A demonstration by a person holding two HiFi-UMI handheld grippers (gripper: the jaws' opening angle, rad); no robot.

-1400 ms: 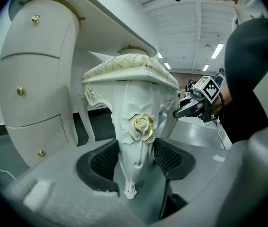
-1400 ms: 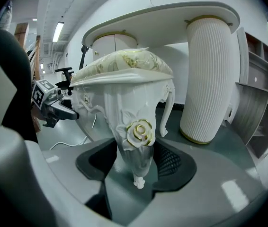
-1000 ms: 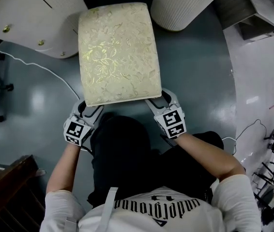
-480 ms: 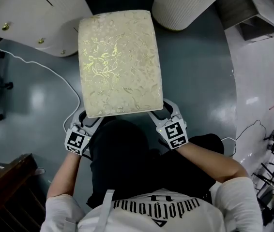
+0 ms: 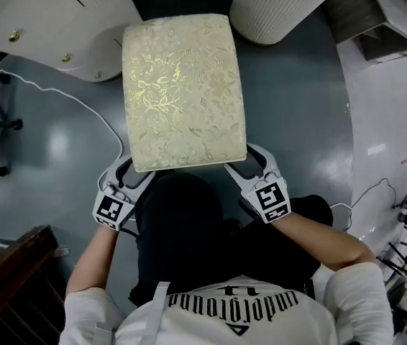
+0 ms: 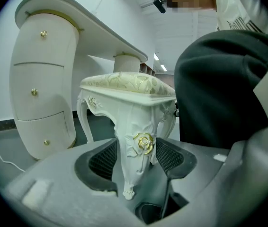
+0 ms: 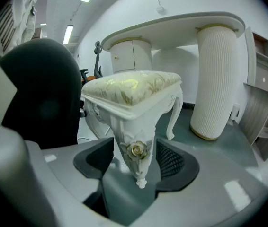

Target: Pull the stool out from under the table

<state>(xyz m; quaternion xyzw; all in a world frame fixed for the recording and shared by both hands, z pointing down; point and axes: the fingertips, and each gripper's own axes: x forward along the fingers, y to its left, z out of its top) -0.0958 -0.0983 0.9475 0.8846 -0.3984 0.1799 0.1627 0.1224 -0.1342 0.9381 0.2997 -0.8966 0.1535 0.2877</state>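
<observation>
Now your left gripper (image 5: pixel 128 180) and right gripper (image 5: pixel 248 165) hang loose, jaws just opened round front legs (image 6: pixel 135 141) of the cream gold-flowered stool (image 5: pixel 183 92) ahead.

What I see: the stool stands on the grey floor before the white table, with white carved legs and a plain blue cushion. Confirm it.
The cushion is wrong: it is cream with a gold floral pattern, not plain blue, as the head view shows. The rest holds: the stool stands on the grey floor before the white table, with white carved legs.
</observation>
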